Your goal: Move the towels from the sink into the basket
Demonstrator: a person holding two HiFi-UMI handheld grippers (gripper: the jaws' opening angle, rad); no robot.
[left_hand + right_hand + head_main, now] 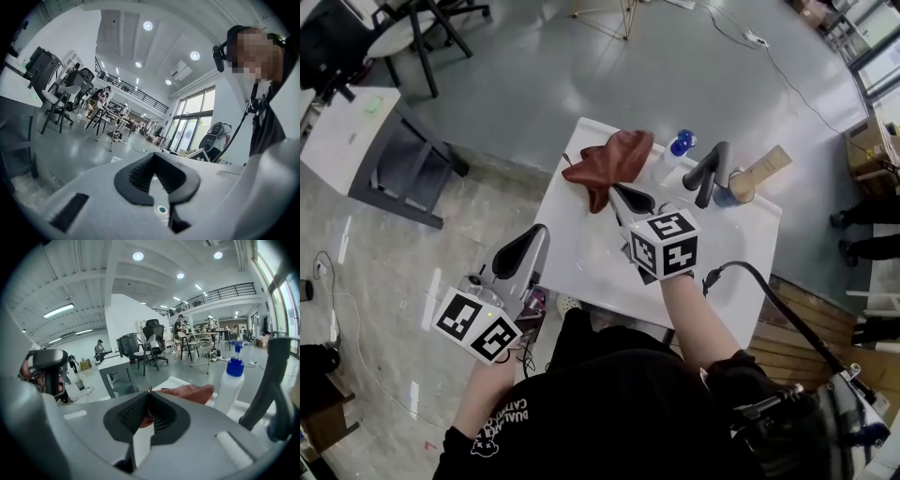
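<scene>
The brown towel hangs bunched over the far side of the white worktop, its near end pinched in the clenched jaws of the right gripper. It is best raised clear of the faucet and spray bottle before swinging away. No basket shows. The left gripper, jaws closed and empty, waits left of the worktop.

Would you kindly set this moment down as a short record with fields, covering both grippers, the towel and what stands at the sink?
right gripper: fingers shut on the brown towel
brown towel: bunched, seen over the far left corner of the sink
left gripper: shut, nothing between its fingers, left of the sink, over the floor
at the sink's far side: black faucet, blue-capped spray bottle
basket: not in view
</scene>
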